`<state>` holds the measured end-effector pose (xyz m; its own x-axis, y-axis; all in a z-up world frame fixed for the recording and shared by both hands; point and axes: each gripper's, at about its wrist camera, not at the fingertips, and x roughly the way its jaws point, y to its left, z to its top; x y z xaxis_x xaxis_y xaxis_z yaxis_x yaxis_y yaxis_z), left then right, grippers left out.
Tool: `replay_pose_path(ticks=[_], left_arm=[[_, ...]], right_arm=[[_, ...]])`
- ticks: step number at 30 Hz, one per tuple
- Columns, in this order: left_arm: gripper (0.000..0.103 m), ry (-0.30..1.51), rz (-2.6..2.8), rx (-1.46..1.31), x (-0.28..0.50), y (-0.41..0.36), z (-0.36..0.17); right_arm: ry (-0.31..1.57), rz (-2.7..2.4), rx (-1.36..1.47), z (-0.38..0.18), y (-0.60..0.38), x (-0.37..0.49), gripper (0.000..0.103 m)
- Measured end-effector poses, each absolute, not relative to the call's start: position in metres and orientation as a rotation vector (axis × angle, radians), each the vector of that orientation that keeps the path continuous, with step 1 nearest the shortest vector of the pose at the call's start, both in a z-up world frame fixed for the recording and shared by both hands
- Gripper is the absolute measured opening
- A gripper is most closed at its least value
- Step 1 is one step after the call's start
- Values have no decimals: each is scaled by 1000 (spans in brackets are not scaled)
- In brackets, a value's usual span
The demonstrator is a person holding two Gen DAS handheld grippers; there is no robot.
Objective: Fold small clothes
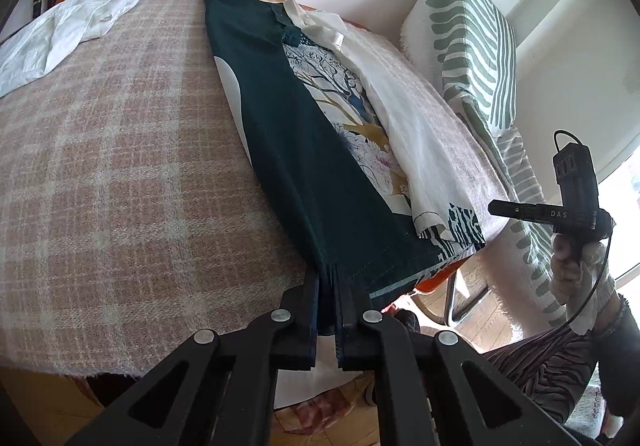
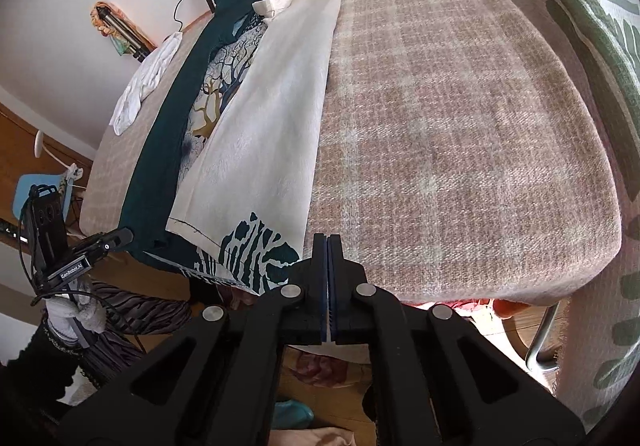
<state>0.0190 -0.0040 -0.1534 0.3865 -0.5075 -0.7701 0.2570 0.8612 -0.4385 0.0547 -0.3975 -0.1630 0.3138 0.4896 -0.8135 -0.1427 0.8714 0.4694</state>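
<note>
On the table's near edge, my left gripper (image 1: pixel 328 282) pinches the bunched hem of the dark green garment (image 1: pixel 304 149), its fingers closed on the fabric. The garment lies long and narrow across the pink plaid blanket (image 1: pixel 120 149), folded lengthwise so that a strip of its tree print and its cream inner side (image 2: pixel 272 117) face up. My right gripper (image 2: pixel 328 246) is closed tight with nothing between its fingers; it hovers just beside the garment's near printed corner, over bare blanket. A white cloth (image 1: pixel 60 33) lies crumpled at the far side of the table, well apart. A chair draped in green-striped fabric (image 1: pixel 472 37) stands beside the table.
</note>
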Motion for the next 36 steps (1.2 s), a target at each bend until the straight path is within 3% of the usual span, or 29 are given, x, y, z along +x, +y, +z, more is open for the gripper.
replay_pose_path(ticks=[2, 3, 4, 8, 10, 13, 15, 19, 22, 24, 25, 26, 27, 28, 36], left_arm=[[41, 1079, -454, -262, 20, -2, -156], [42, 1067, -416, -247, 19, 0, -155], [41, 1044, -383, -225, 17, 0, -152], [42, 962, -424, -118, 10, -19, -134], [43, 951, -419, -53, 7, -34, -133], [46, 952, -407, -44, 5, -40, -135], [54, 945, -371, -35, 4, -36, -135], [56, 978, -346, -81, 9, -16, -140], [50, 1048, -364, -171, 16, -4, -151], [29, 1116, -417, -289, 22, 2, -161], [29, 1125, -432, -340, 24, 5, -164], [23, 1132, -443, -368, 26, 7, -165], [5, 1150, -461, -393, 30, 7, -167], [1, 1164, -476, -428, 32, 8, -168], [0, 1125, -526, -461, 45, 9, -142]], right_arm=[[1199, 442, 398, -165, -400, 58, 11], [1189, 437, 401, -163, -399, 58, 25], [1167, 432, 384, -160, -397, 58, 30], [1162, 449, 290, -154, -371, 62, 31], [1197, 418, 243, -161, -365, 66, 42], [1240, 437, 256, -170, -362, 67, 43], [1257, 471, 299, -175, -363, 65, 43], [1253, 506, 349, -179, -369, 61, 43], [1258, 540, 413, -182, -375, 60, 39], [1259, 563, 421, -184, -375, 60, 33], [1267, 583, 424, -186, -373, 60, 26], [1275, 598, 432, -189, -372, 60, 22], [1282, 606, 443, -192, -371, 61, 13], [1282, 607, 454, -193, -370, 62, 8], [1221, 639, 656, -181, -381, 75, 3]])
